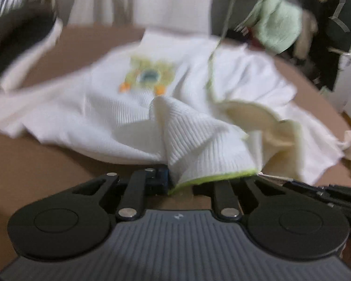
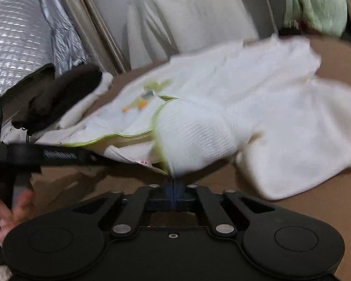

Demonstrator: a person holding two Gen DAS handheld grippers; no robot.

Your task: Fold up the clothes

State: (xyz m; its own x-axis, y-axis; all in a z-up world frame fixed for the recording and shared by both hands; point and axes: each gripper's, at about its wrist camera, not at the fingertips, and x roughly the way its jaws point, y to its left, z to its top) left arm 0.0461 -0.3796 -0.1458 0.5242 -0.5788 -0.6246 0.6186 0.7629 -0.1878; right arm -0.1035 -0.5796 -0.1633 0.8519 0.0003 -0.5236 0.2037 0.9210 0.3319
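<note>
A: Where's the garment lying, rel. to the claws?

B: Spread on the brown bench, ahead of both claws; bulk of it lies away on the far side. Printed motif is seen face up, towards the far middle. Green-trimmed hem is drawn to the near edge.

A: Left claw – state?

B: Closed down on the hem; ribbed cloth is bunched up right at the tips and rises from them in a fold. Fingers themselves are mostly hidden by cloth, so pad contact is judged, not clearly seen.

A: Right claw?

B: Pads brought fully together, w/ a thin bit of green-edged cloth pinched between them. Cloth fans out from that point, up and away.

A: So both grips are on the same near edge?

B: Judged so. The two are set side by side along the hem, close together; the left tool's arm is seen at the left of the right wrist view. A hand is seen on it, blurred.

A: Which way must the fold be carried?

B: Prob. away from the near edge, over the motif, towards the far side, since the garment's length runs near-to-far. Neither claw is clearly nearer the far hem; both would need to be moved together, else the edge gets skewed.

A: Anything in the way?

B: A dark item at far left and a green towel at far right; both lie off the garment.
</note>
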